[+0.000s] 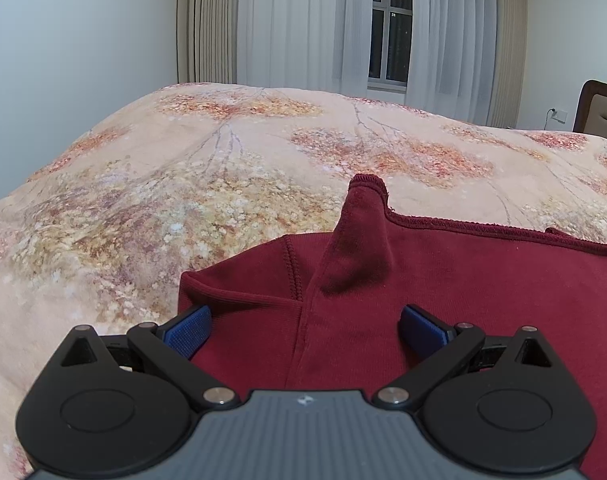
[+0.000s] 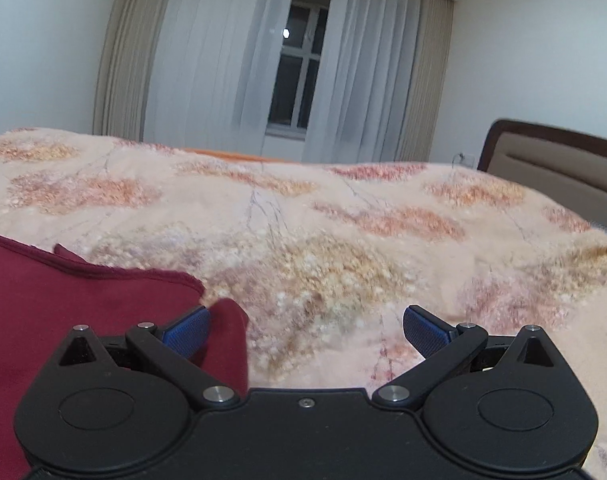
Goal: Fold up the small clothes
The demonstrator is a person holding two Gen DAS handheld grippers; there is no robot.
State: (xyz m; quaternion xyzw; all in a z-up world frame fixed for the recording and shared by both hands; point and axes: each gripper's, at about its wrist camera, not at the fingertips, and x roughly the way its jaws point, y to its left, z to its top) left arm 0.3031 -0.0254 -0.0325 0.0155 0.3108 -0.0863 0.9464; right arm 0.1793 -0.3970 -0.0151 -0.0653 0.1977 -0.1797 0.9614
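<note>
A dark red knit garment lies on the floral bedspread. One stitched corner of it stands up in a peak. My left gripper is open just above the garment's near left part, blue pads on either side of a seam, holding nothing. In the right wrist view the garment fills the lower left, its right edge folded over. My right gripper is open over that right edge, with the left pad above the red cloth and the right pad above the bedspread.
The bedspread covers a wide bed. A brown padded headboard is at the right. Curtains and a dark window stand behind the bed, with a wall socket near the headboard.
</note>
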